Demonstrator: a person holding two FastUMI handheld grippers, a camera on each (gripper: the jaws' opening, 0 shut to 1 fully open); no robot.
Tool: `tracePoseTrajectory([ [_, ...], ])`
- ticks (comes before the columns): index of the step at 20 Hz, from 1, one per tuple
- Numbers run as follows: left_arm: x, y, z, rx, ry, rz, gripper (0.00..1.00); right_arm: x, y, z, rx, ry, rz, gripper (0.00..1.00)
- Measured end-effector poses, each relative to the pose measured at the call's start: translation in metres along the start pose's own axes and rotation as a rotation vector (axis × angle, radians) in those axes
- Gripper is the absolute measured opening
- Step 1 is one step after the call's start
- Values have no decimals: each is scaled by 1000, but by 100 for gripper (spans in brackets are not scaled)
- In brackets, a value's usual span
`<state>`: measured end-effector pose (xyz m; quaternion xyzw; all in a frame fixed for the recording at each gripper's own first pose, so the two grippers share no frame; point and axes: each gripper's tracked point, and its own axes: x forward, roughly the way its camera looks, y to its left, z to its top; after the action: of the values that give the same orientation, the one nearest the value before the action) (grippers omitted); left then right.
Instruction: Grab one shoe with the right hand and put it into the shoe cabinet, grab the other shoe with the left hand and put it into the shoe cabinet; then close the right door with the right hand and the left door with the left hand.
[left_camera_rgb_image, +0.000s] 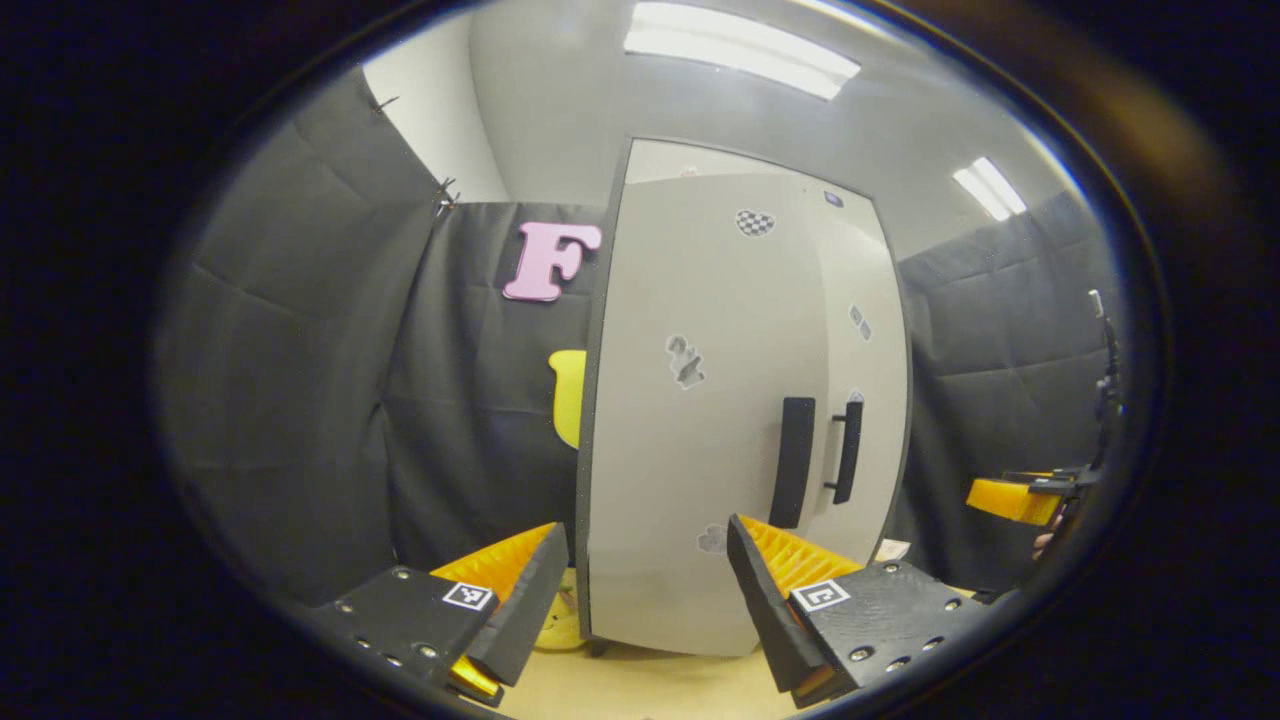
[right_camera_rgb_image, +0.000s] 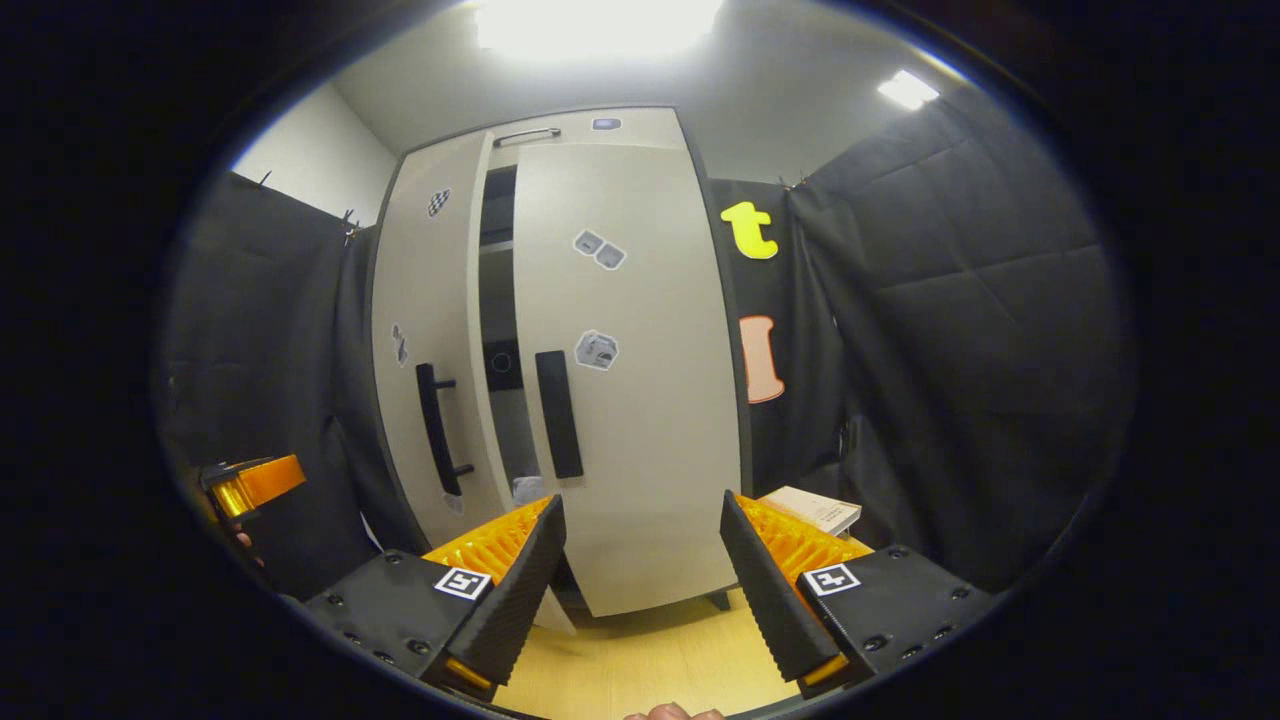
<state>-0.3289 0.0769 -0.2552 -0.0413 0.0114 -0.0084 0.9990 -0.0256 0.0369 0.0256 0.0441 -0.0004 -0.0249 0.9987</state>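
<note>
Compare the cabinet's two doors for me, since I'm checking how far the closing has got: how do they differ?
In the right gripper view the right door sits nearer shut, while the left door swings further out, leaving a dark gap between them. The left door's handle shows side-on, standing off on posts; the right door's handle shows as a flat bar. Both doors are pale, carry stickers, and neither is fully closed.

Booth surroundings: cloth, ceiling lights, wooden floor

Black cloth (right_camera_rgb_image: 950, 300) hangs in creased panels along the far and side walls, pinned at its top corners below a pale wall (left_camera_rgb_image: 430, 110). Bright ceiling lights (left_camera_rgb_image: 740, 45) glow overhead on a grey ceiling. A light wooden floor (right_camera_rgb_image: 650, 660) runs along the near edge, and a flat pale box (right_camera_rgb_image: 815, 508) lies on it to the right, near the cloth.
</note>
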Motion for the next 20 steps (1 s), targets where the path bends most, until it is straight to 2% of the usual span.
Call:
tracePoseTrajectory([
  [2,-9,4,-13,-30,12,9,89,0,1,-10,-29,16,-6,98],
  [3,-12,7,-20,-43,20,16,94,0,4,-13,-29,19,-2,98],
  [8,-38,23,-45,-55,62,52,92,-2,8,-44,-28,82,9,98],
  [16,-37,10,-57,12,100,-1,92,0,-2,-55,-20,105,-22,98],
  [18,-38,6,-57,19,95,-22,89,1,0,-53,-14,95,-24,98],
  [20,-40,4,-60,25,94,-38,94,0,1,-55,-28,94,-23,98],
])
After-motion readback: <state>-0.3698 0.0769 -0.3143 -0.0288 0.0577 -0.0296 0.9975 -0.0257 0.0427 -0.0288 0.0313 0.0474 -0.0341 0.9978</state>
